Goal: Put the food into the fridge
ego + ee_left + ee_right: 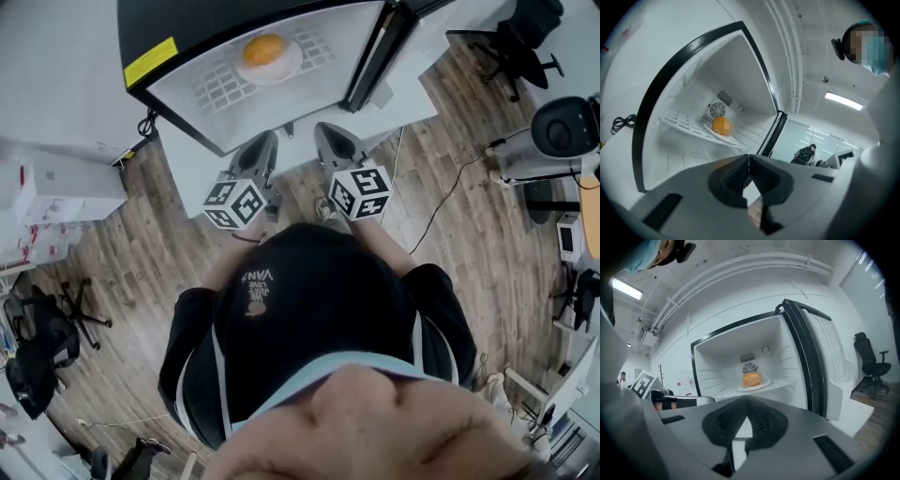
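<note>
An orange bun [263, 50] lies on a white plate [284, 67] on the wire shelf of the open fridge [173, 54]. The right gripper view shows the bun [752, 379] on its plate [761, 386] straight ahead; in the left gripper view the bun [722, 125] sits up and to the left. Both grippers hang side by side in front of the fridge opening, apart from the shelf. My left gripper [265, 150] [749, 161] is shut with nothing in it. My right gripper [330, 141] [746, 404] is shut and empty too.
The fridge door [375, 56] stands open at the right. A power cable [441, 202] runs over the wooden floor at right. Office chairs [42, 337] stand at left and one [520, 42] at top right. White boxes [56, 187] sit at left.
</note>
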A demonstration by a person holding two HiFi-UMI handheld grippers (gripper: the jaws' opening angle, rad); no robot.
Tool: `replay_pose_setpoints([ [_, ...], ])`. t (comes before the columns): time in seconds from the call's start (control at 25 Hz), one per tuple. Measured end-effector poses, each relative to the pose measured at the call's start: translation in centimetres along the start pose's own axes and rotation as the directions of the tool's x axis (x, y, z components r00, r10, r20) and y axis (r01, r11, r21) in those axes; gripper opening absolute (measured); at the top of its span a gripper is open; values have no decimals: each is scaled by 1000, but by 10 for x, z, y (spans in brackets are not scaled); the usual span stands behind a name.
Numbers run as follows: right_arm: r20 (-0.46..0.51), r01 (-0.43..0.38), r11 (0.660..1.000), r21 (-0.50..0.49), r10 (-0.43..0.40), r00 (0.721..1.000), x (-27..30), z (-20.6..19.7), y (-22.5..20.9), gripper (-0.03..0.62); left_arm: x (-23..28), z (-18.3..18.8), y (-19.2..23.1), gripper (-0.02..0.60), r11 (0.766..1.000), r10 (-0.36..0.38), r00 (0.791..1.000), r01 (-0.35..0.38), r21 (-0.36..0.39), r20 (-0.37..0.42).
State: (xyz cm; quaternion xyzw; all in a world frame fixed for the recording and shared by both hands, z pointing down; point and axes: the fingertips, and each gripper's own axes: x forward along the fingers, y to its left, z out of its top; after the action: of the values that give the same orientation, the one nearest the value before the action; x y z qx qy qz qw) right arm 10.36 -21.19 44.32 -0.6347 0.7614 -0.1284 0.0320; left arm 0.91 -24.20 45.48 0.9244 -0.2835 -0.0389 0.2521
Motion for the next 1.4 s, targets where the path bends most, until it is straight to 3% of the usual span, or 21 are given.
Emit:
replay_pose_setpoints([
  [0.76, -10, 70, 998, 2, -70, 997, -42, -20, 14, 12, -30, -28, -21, 18, 998, -61, 996, 62, 10, -70],
  [1.4, -46, 132, 991, 18, -131, 990, -59, -37, 13, 12, -43, -38, -22, 18, 998, -61, 994, 63, 12, -93],
])
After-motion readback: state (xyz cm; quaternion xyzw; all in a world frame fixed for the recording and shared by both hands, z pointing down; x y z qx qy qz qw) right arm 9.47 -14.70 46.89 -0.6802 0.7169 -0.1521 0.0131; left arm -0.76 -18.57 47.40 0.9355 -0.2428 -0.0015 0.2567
